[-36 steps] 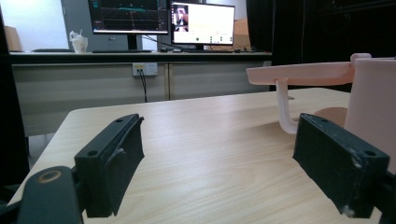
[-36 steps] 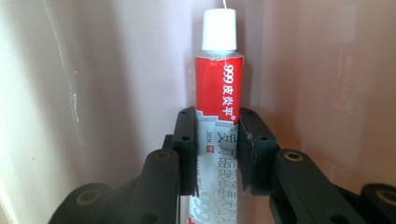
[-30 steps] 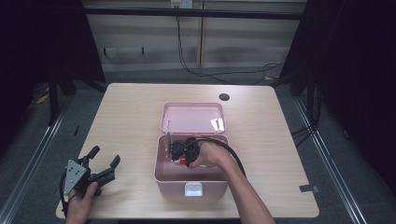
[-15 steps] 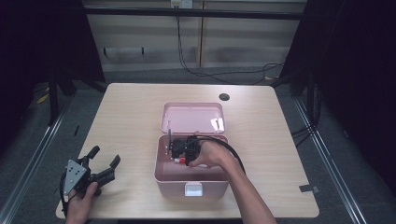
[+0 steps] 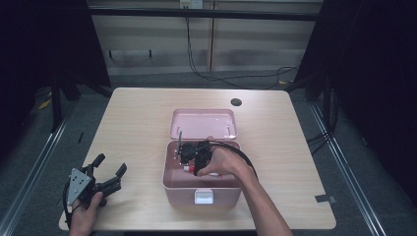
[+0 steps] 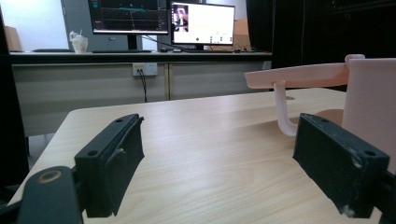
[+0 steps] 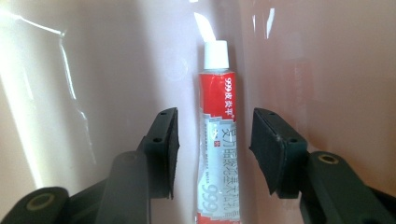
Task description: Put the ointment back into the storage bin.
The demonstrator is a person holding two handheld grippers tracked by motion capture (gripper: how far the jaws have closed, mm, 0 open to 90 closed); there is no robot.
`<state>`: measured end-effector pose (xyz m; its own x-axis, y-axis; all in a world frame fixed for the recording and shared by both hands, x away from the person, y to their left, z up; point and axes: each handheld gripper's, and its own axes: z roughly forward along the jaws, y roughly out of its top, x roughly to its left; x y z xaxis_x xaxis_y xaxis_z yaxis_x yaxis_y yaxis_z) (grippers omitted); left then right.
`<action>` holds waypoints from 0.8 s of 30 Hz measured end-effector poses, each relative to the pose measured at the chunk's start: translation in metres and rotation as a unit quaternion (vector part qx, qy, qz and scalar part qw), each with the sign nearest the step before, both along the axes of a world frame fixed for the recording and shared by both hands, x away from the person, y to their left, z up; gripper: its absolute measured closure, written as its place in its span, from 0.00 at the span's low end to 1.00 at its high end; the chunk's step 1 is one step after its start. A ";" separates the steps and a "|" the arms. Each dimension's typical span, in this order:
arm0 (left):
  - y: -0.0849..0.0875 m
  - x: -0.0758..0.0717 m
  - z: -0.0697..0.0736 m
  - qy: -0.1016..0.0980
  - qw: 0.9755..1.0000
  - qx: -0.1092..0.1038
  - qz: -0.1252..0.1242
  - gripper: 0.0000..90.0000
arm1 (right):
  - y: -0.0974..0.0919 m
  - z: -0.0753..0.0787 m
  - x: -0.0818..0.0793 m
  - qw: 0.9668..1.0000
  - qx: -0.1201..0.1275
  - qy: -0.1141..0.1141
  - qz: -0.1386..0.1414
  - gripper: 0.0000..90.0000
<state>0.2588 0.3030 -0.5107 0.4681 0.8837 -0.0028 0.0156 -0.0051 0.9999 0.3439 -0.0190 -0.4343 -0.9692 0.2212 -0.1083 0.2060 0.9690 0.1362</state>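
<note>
A pink box [image 5: 173, 183] stands open near the table's front, its lid [image 5: 204, 123] tipped back. My right gripper [image 5: 191, 153] reaches down into it. Its jaws have just been opening. In the right gripper view a red and white tube [image 7: 218, 140] with a white cap lies on the box floor between the right gripper's [image 7: 215, 116] pads, with a gap on each side. A bit of the tube [image 5: 188, 168] peeks out under the hand. My left gripper [image 5: 110, 164] rests at the front left of the table, open and holding nothing; its jaws [image 6: 219, 126] point towards the box [image 6: 371, 102].
The wooden table [image 5: 137, 118] has a dark round hole [image 5: 236, 102] at the back. A black cable loops over the right hand into the box. Beyond the table stand a low wall and monitors [image 6: 163, 18].
The right hand has barely shifted inside the box. The left gripper has kept still.
</note>
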 end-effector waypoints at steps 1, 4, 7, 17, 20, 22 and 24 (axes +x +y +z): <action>0.000 0.000 0.000 0.000 1.000 0.000 0.000 0.17 | -0.001 0.001 0.000 1.000 0.001 -0.001 0.001 0.58; 0.000 0.000 0.000 0.000 1.000 0.000 0.000 0.17 | -0.003 0.005 -0.003 1.000 0.005 0.003 0.000 0.58; 0.000 0.000 0.000 0.000 1.000 0.000 0.000 0.17 | -0.004 0.008 -0.004 1.000 0.011 0.004 0.001 0.57; 0.000 0.000 0.000 0.000 1.000 0.000 0.000 0.17 | -0.017 0.023 -0.013 0.999 0.051 0.007 -0.008 0.56; 0.000 0.000 0.000 0.000 1.000 0.000 0.000 0.17 | -0.021 0.027 -0.015 0.998 0.066 0.005 -0.009 0.55; 0.000 0.000 0.000 0.000 1.000 0.000 0.000 0.17 | -0.024 0.029 -0.015 0.997 0.073 0.006 -0.012 0.54; 0.000 0.000 0.000 0.000 1.000 0.000 0.000 0.17 | -0.028 0.031 -0.017 0.997 0.082 0.004 -0.014 0.53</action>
<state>0.2589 0.3029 -0.5107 0.4682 0.8836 -0.0030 0.0154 -0.0047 0.9999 0.3273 -0.0471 -0.4034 -0.9632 0.2618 -0.0610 0.2338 0.9280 0.2900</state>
